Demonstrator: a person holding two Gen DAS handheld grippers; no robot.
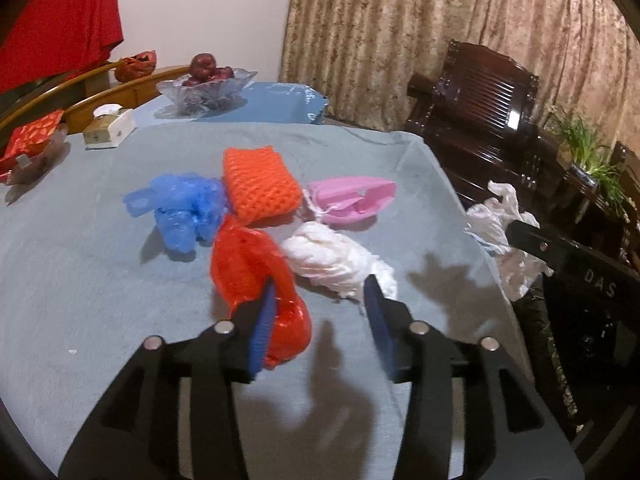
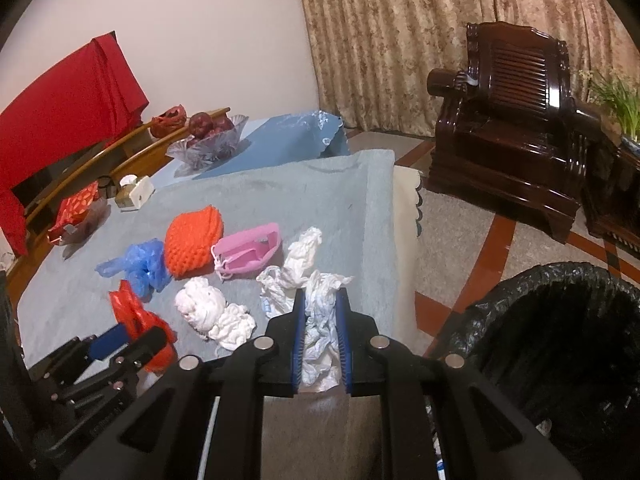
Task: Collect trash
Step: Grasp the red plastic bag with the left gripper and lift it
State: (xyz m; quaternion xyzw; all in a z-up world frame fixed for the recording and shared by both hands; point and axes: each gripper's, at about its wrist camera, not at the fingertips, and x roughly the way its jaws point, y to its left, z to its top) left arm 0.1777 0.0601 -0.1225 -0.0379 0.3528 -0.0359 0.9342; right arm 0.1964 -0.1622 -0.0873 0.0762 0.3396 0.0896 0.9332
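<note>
The left gripper (image 1: pixel 320 300) is hovering low over the grey-blue cloth (image 1: pixel 80 272) covering the table, its blue-padded jaws standing apart. A crumpled red plastic bag (image 1: pixel 256 280) is lying against the inner face of the left finger, yet the right finger is well clear of it, so nothing is being squeezed. Just to the right of the red bag, a white wad of plastic (image 1: pixel 332 256) is resting on the cloth, its near end reaching up to the right finger's tip.

The right gripper (image 2: pixel 320 312) is pinching a crumpled white plastic bag (image 2: pixel 320 336) between its narrowly spaced pads; the bag is bunching up above the fingertips and hanging below them, near the right edge of the table. A black-lined trash bin (image 2: pixel 560 320) is standing on the tiled floor at the near right, its mouth open and apart from the held bag.

Farther out on the cloth, a blue plastic bag (image 1: pixel 180 208) is sitting at the left, an orange foam net sleeve (image 1: pixel 260 184) is lying beside it, touching it, and a pink pouch (image 1: pixel 352 200) is lying just to the right of the sleeve. At the far end a glass bowl of red fruit (image 1: pixel 208 84) is standing on a blue sheet (image 1: pixel 280 104). A dark wooden armchair (image 2: pixel 516 120) is standing at the far right before patterned curtains (image 2: pixel 400 40).
</note>
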